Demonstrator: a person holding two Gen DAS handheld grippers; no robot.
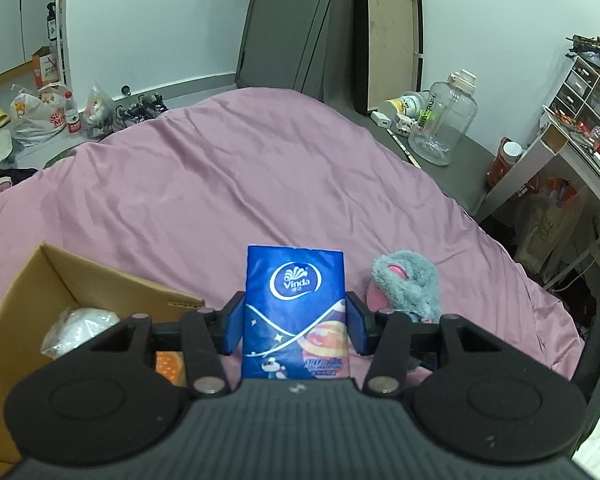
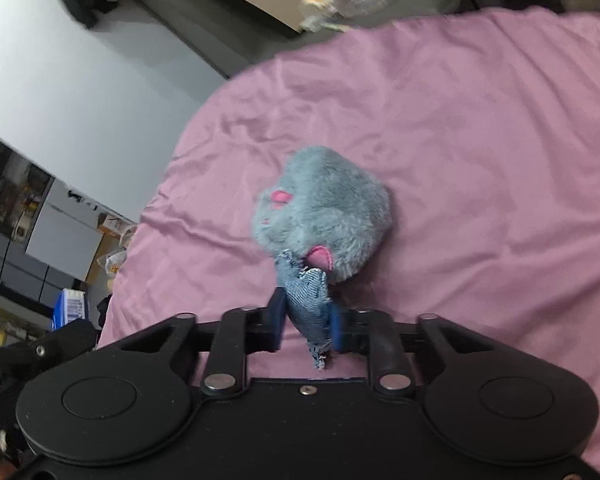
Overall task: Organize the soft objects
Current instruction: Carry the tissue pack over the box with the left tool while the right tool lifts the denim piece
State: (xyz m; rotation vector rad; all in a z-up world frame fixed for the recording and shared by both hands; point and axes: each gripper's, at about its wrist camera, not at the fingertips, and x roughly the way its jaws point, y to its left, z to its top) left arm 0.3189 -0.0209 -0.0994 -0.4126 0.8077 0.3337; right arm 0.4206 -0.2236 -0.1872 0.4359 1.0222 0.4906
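Note:
My left gripper (image 1: 296, 326) is shut on a blue Vinda tissue pack (image 1: 296, 308) and holds it upright above the pink bed, just right of an open cardboard box (image 1: 32, 280). The box holds a white plastic-wrapped item (image 1: 80, 330) and an orange item (image 1: 170, 368). A grey-blue plush toy with pink ears (image 1: 406, 286) lies to the right of the pack. My right gripper (image 2: 306, 320) is shut on the plush toy's denim part (image 2: 310, 300); its furry head (image 2: 324, 212) hangs forward over the bed.
The pink sheet (image 1: 228, 184) covers the bed. A dark side table (image 1: 452, 168) at the far right carries a large clear jug (image 1: 444, 120) and bottles. Bags and shoes lie on the floor at the far left. A cluttered desk stands at the right.

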